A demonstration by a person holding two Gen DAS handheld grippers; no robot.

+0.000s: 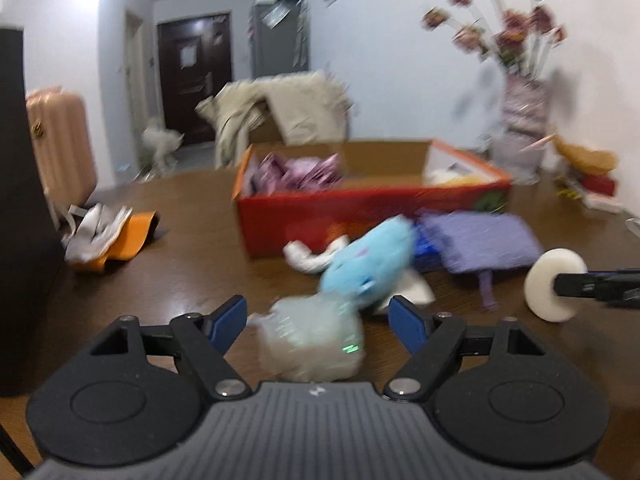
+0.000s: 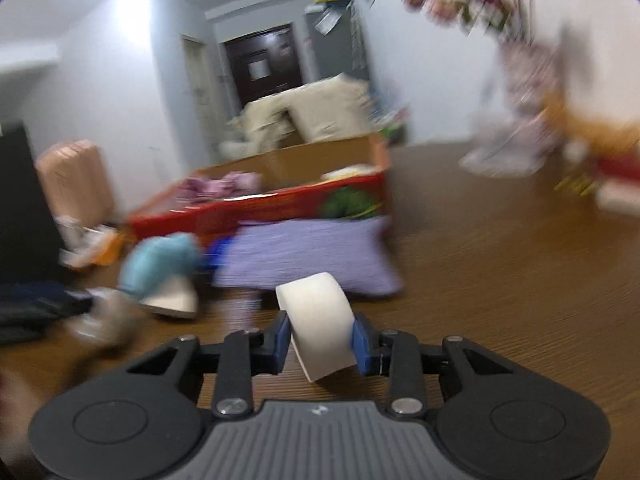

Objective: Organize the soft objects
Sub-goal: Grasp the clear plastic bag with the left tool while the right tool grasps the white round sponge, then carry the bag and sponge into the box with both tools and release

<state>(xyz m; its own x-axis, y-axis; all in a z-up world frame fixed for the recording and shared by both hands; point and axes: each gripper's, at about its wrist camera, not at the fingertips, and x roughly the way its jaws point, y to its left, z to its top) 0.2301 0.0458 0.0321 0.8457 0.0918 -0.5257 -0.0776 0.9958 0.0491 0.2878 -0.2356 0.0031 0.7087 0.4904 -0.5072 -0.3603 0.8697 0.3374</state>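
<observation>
Right wrist view shows your right gripper (image 2: 320, 338) clamped across the white foam ring (image 2: 316, 320), light and squashy, while your left gripper (image 1: 316, 320) gapes around the soft pale bundle (image 1: 312, 340).

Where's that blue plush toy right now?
The blue plush toy lies on the table before the red box, left of the purple cloth.

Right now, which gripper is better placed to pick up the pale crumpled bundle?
Left. The left gripper is open with the bundle between its fingers. The right gripper is already shut on the white roll.
</observation>
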